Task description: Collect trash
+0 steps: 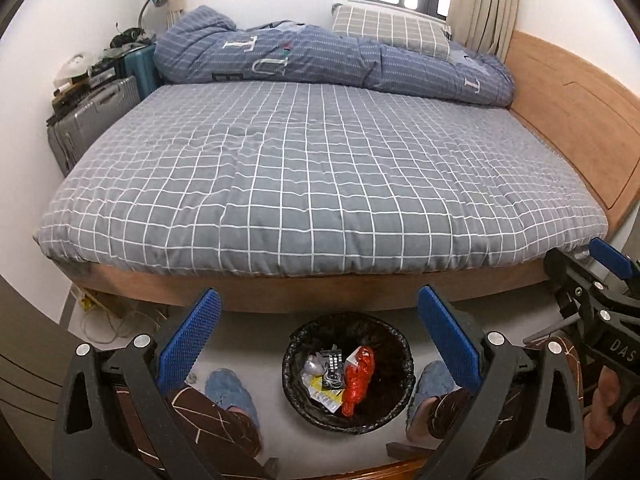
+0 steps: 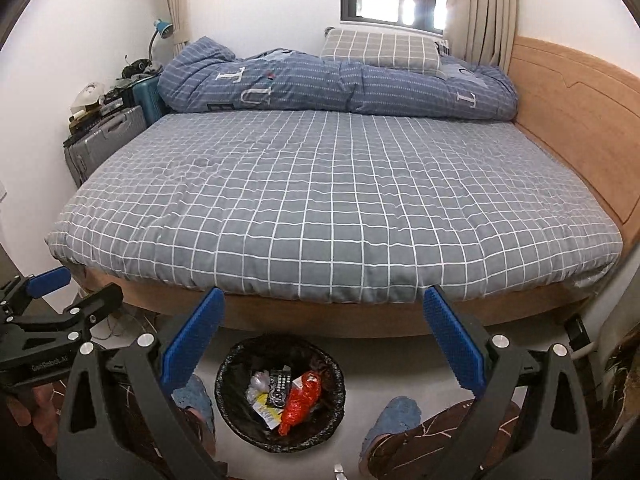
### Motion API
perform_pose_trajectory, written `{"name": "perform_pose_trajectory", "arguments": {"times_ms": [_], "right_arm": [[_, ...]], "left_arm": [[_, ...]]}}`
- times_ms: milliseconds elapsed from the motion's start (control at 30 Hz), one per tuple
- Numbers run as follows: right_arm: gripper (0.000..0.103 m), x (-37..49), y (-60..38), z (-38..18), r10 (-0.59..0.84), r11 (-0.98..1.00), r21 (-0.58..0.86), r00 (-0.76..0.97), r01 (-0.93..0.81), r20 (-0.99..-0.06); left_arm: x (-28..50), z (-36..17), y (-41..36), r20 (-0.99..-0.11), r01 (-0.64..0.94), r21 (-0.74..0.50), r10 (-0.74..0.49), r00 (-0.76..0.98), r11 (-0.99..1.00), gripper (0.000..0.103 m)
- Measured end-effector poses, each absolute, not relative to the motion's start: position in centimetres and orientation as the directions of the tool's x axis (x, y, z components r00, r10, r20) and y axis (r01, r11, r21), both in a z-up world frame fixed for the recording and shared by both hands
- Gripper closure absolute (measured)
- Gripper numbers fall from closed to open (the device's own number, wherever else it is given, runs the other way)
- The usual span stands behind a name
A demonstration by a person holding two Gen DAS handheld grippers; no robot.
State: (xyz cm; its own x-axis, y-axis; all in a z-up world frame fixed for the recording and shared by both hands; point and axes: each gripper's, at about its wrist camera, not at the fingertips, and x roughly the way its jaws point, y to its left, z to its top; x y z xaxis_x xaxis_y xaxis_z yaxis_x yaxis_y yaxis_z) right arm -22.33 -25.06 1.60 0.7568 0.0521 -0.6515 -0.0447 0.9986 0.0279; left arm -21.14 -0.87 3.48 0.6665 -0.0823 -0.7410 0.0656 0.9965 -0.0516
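Trash was already binned, bed looked cleared; both grippers were held wide, empty.

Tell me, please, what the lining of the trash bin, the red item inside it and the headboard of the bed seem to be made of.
Bin liner: thin black plastic film, glossy and crinkled at the rim. Red item: probably shiny plastic or foil wrapping, judging by its bright highlights and creases. Headboard: wood or wood veneer, matte light brown, smooth with shallow grooves.
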Motion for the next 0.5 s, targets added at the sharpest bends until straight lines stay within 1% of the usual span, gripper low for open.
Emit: {"name": "perform_pose_trajectory", "arguments": {"times_ms": [500], "right_arm": [[0.008,-22.42,-24.75,1.45,0.040,0.999,0.012,0.750,-0.043,-0.660]], "left_arm": [[-21.31,3.35,-0.74,-0.737,0.072,-0.069,-0.099,0.669,0.995,0.006]]}}
